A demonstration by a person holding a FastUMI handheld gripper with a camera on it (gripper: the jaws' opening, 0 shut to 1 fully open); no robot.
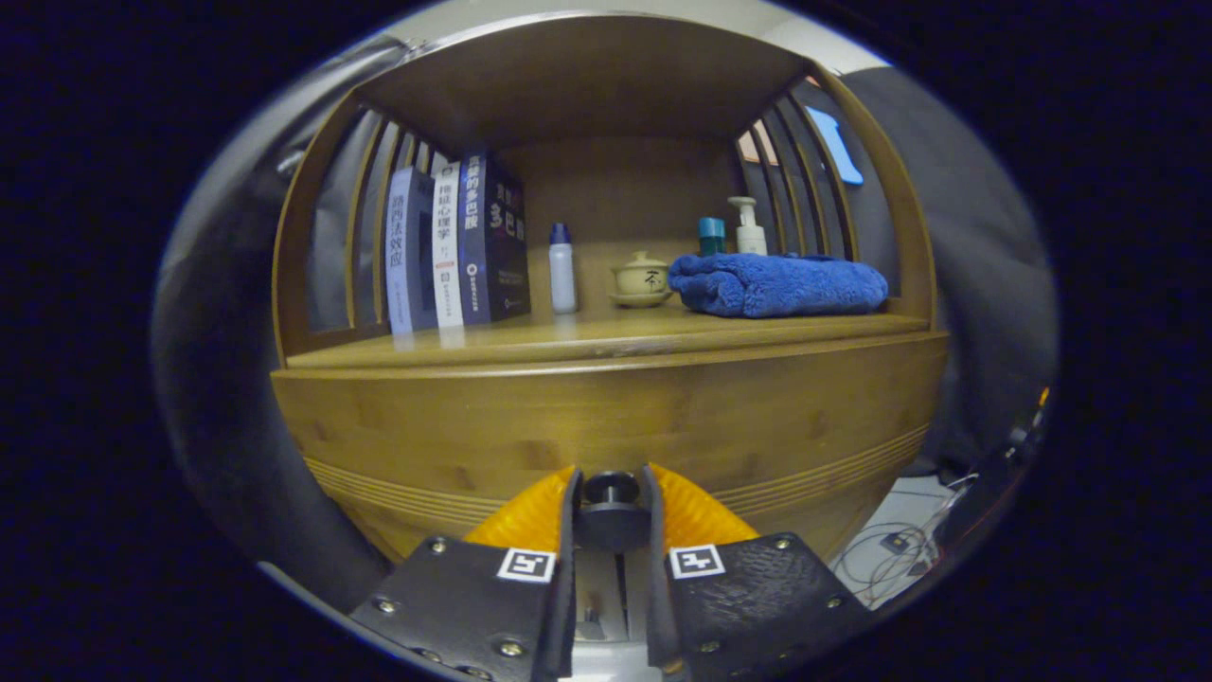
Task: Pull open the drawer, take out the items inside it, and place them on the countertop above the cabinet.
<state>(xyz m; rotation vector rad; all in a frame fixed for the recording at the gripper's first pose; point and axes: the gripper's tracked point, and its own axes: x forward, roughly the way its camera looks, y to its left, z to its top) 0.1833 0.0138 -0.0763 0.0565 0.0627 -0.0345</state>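
A wooden cabinet fills the view, its drawer front flush and closed just ahead of my fingers. A round dark knob juts from the drawer front, and my gripper is shut on it, one finger pressing each side. Above the drawer runs the wooden countertop. The drawer's contents are hidden.
On the countertop stand three upright books, a small white bottle with a blue cap, a lidded ceramic cup, a folded blue towel, and a teal-capped jar and pump bottle behind it. Cables lie on the floor to the right.
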